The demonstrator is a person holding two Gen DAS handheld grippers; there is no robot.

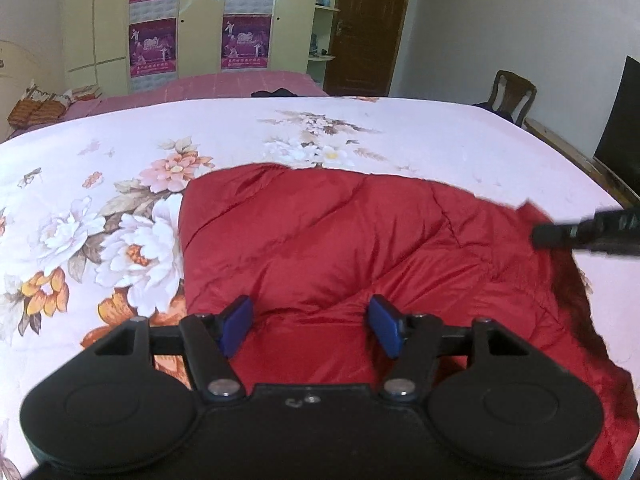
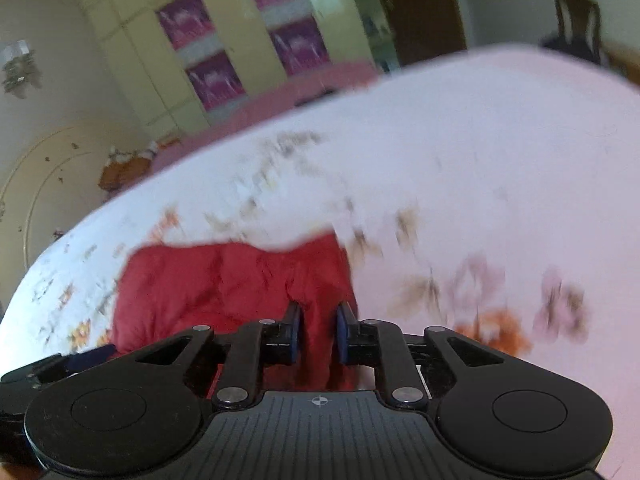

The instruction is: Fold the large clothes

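Left gripper (image 1: 311, 326): nearest item in the left wrist view; jaws stand wide apart over a raised fold of the red padded jacket (image 1: 340, 248), blue pads (image 1: 236, 324) on either side of it and not pressing.

Right gripper (image 2: 317, 330): jaws narrow, pinched on a ridge of the same jacket's fabric at its right edge; the right wrist view is blurred.

Red padded jacket: lies bunched and partly folded on the floral bedsheet (image 1: 120, 184), near the bed's front edge.

Beyond: pink bed (image 1: 240, 84), wardrobe with purple posters (image 1: 154, 46), brown door (image 1: 368, 28), wooden chair (image 1: 512, 96).

Step in hand, as judged: taking hold of the edges for a fold. Next move calls for the left jaws to close on their fold, then both hands to lift and carry the cloth across together.
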